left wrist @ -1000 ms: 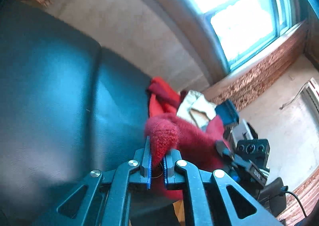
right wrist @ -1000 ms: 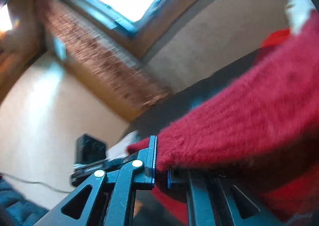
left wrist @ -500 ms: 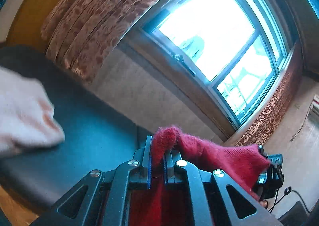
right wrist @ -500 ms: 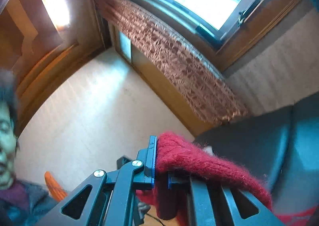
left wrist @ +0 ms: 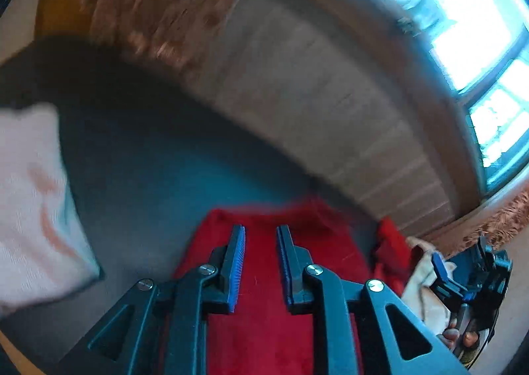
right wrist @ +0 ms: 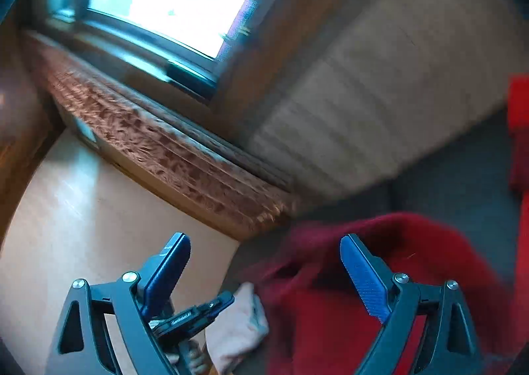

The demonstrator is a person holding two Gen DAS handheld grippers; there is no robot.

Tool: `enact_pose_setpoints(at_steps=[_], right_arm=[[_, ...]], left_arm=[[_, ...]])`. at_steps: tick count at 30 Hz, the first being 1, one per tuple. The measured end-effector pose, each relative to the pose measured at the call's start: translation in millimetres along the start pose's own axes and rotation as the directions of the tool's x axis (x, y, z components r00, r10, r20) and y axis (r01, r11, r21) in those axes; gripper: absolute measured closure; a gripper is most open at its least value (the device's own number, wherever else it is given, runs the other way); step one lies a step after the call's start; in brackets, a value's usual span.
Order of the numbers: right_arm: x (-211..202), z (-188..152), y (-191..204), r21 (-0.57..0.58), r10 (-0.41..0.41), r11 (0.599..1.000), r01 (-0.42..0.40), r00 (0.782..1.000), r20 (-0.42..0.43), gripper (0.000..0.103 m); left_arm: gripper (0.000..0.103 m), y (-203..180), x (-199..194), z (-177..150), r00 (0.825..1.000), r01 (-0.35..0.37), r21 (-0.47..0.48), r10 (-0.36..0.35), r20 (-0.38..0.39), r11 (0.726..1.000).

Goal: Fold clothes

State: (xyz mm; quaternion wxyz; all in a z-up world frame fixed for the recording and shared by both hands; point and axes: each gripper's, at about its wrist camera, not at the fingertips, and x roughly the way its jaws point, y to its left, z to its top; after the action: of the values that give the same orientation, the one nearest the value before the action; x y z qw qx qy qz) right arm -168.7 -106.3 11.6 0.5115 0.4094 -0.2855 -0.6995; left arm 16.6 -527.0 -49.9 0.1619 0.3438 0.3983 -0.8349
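Below the opening left claw (left wrist: 260,236), blurred red sweater (left wrist: 264,325)

Blown-out window (left wrist: 463,11) backlight; motion blur, fisheye-warped edges

Motion blur smears the window (left wrist: 463,21) and patterned curtain (left wrist: 158,11) in the left wrist view. The red sweater (left wrist: 264,325) runs off the bottom edge behind the left tongs (left wrist: 260,262), its far hem blurred. A pale cushion (left wrist: 29,203) is cut by the left edge. In the right wrist view, the sweater's folds (right wrist: 330,309) dissolve into blur.
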Motion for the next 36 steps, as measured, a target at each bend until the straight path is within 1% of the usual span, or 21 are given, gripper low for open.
enact_pose_setpoints(at_steps=[2, 4, 5, 7, 10, 12, 13, 14, 15, 17, 19, 21, 23, 24, 26, 27, 29, 31, 33, 34, 36], right_arm=[[-6, -18, -20, -0.009, -0.027, 1.0, 0.027, 0.999, -0.018, 0.007], [-12, -45, -40, -0.009, -0.037, 0.999, 0.037, 0.997, -0.065, 0.007], [-15, -59, -48, -0.017, -0.046, 0.999, 0.044, 0.995, -0.088, 0.007], [-18, -88, -58, -0.06, -0.076, 0.996, 0.069, 0.988, -0.136, 0.006], [-16, -138, -66, -0.151, -0.142, 0.982, 0.11, 0.966, -0.218, 0.004], [-6, -163, -72, -0.228, -0.223, 0.959, 0.166, 0.941, -0.253, 0.003], [-3, -172, -73, -0.266, -0.258, 0.945, 0.189, 0.932, -0.255, 0.003], [-2, -177, -73, -0.314, -0.288, 0.927, 0.206, 0.927, -0.242, 0.0], [3, -181, -69, -0.362, -0.317, 0.905, 0.223, 0.921, -0.225, 0.0], [14, -181, -67, -0.393, -0.352, 0.884, 0.252, 0.913, -0.208, 0.0], [24, -175, -68, -0.398, -0.37, 0.875, 0.275, 0.911, -0.184, 0.0], [32, -168, -70, -0.397, -0.382, 0.87, 0.294, 0.91, -0.163, 0.0], [39, -156, -78, -0.373, -0.378, 0.877, 0.302, 0.914, -0.148, 0.0], [43, -148, -81, -0.361, -0.38, 0.879, 0.311, 0.915, -0.137, 0.0], [49, -135, -85, -0.34, -0.388, 0.881, 0.33, 0.914, -0.119, 0.0], [50, -129, -87, -0.332, -0.394, 0.88, 0.339, 0.912, -0.112, 0.0], [55, -120, -88, -0.33, -0.409, 0.874, 0.357, 0.906, -0.104, 0.0], [58, -118, -87, -0.33, -0.41, 0.873, 0.358, 0.906, -0.102, 0.0], [57, -119, -87, -0.329, -0.403, 0.876, 0.353, 0.91, -0.097, 0.0], [58, -120, -87, -0.327, -0.4, 0.877, 0.351, 0.912, -0.095, 0.0], [56, -121, -87, -0.323, -0.393, 0.881, 0.346, 0.915, -0.093, 0.0]], left_arm=[[0.082, 19, 9, -22, 0.999, 0.014, -0.034, -0.015, -0.039, 0.999], [0.082, 33, 11, -50, 0.997, 0.012, -0.043, -0.016, -0.079, 0.999], [0.082, 37, 7, -70, 0.996, 0.009, -0.03, -0.011, -0.088, 0.999], [0.08, 37, -3, -101, 0.997, 0.02, 0.008, -0.02, -0.078, 1.0], [0.078, 30, 0, -153, 0.993, 0.028, 0.101, -0.016, -0.113, 0.994], [0.078, 30, 13, -179, 0.989, -0.013, 0.134, 0.032, -0.143, 0.991], [0.079, 32, 20, -183, 0.989, -0.027, 0.142, 0.048, -0.143, 0.989], [0.08, 35, 22, -182, 0.993, -0.03, 0.132, 0.045, -0.111, 0.991], [0.081, 38, 25, -176, 0.993, -0.039, 0.117, 0.052, -0.106, 0.992], [0.089, 43, 37, -160, 0.989, -0.082, 0.112, 0.094, -0.111, 0.99], [0.089, 46, 51, -141, 0.987, -0.107, 0.133, 0.121, -0.102, 0.985], [0.09, 46, 65, -118, 0.982, -0.158, 0.184, 0.175, -0.077, 0.97], [0.089, 40, 82, -95, 0.968, -0.228, 0.258, 0.247, -0.043, 0.939], [0.089, 40, 92, -81, 0.964, -0.243, 0.28, 0.263, -0.036, 0.929], [0.09, 46, 104, -54, 0.973, -0.193, 0.261, 0.218, -0.069, 0.946], [0.09, 52, 106, -44, 0.974, -0.183, 0.25, 0.21, -0.082, 0.951], [0.093, 61, 103, -27, 0.966, -0.22, 0.265, 0.247, -0.073, 0.939], [0.093, 76, 90, -19, 0.961, -0.245, 0.273, 0.27, -0.057, 0.93], [0.094, 88, 71, -15, 0.966, -0.228, 0.251, 0.251, -0.065, 0.941], [0.094, 98, 60, -16, 0.973, -0.193, 0.239, 0.216, -0.075, 0.952], [0.086, 113, 37, -25, 0.983, -0.151, 0.23, 0.171, -0.071, 0.961]])
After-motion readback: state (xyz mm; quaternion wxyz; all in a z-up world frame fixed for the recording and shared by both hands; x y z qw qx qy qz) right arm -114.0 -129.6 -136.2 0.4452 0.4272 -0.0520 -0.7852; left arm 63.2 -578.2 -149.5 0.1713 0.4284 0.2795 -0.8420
